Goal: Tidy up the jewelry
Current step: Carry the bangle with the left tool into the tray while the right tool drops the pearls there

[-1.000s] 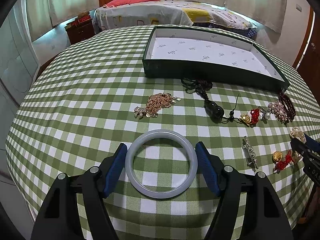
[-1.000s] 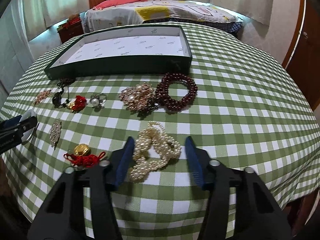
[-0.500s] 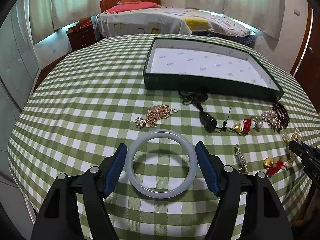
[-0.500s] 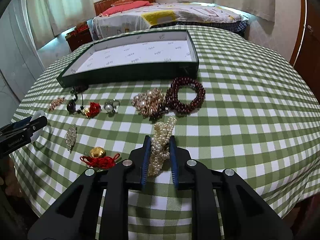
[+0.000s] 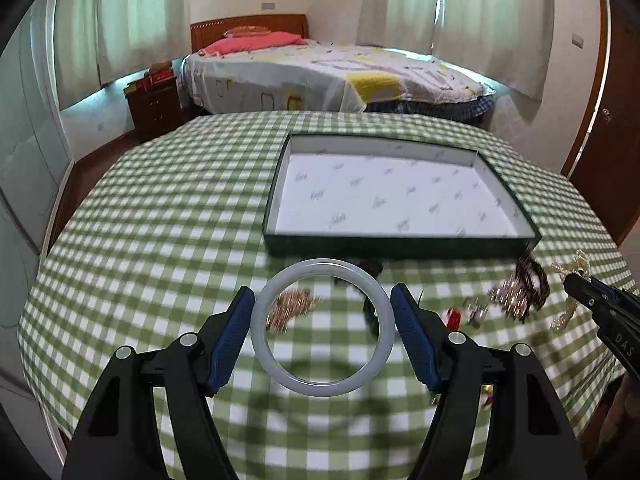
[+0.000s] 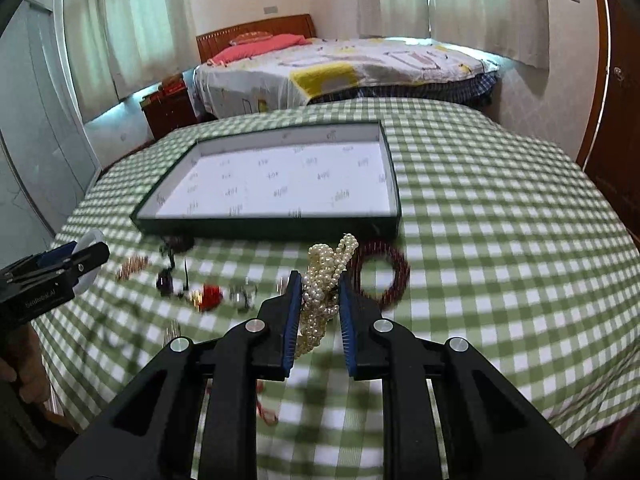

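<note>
My left gripper (image 5: 322,292) is shut on a pale jade bangle (image 5: 322,389), its blue pads pressing both sides. The ring hangs above the green checked cloth and throws a shadow on it. In the right wrist view, my right gripper (image 6: 320,278) is shut on a twisted pearl necklace (image 6: 328,258), lifted clear of the cloth with its end sticking up past the fingertips. A shallow green tray (image 5: 400,246) with white lining stands just beyond both grippers, with nothing in it. The right gripper (image 5: 600,308) also shows at the right edge of the left view.
Blurred on the cloth before the tray (image 6: 260,230) lie a gold chain (image 5: 290,308), a dark pendant necklace (image 5: 370,276), a red knot charm (image 6: 210,294) and a dark red bead bracelet (image 6: 380,276). A bed stands behind the round table. A hand (image 6: 24,360) holds the left gripper.
The right jaws closed on the pearl necklace. Both grippers then rose with the bangle and the pearls off the cloth, and both views tipped up toward the tray.
</note>
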